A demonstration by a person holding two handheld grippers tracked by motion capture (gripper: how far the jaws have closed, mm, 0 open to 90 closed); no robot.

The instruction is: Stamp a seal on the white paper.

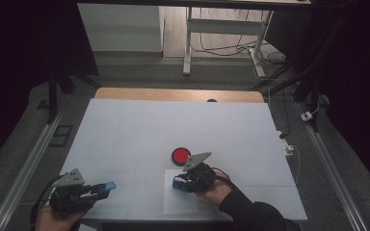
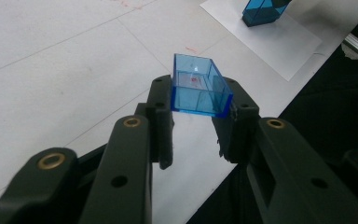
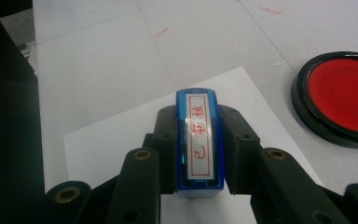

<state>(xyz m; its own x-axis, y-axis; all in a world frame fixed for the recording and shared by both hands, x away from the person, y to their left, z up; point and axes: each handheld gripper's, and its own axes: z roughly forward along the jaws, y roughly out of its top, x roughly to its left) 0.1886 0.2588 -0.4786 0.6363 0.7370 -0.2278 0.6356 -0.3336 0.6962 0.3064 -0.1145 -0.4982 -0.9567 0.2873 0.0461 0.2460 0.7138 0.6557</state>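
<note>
Two tongs (image 2: 193, 119) (image 3: 199, 149), stamp (image 3: 199, 140), cap (image 2: 197, 86) (both gripped)

I see a lab or office test room, white-topped wooden table (image 1: 125, 125), white metal desk frame (image 1: 189, 43), loose black cables (image 1: 221, 48), grey floor (image 1: 24, 139).

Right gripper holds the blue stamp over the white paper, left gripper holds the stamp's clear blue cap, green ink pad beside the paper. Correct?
Not quite: the ink pad is red, not green, as the right gripper view shows. The rest stands: right gripper holds the stamp over the paper; left gripper holds the cap.
</note>
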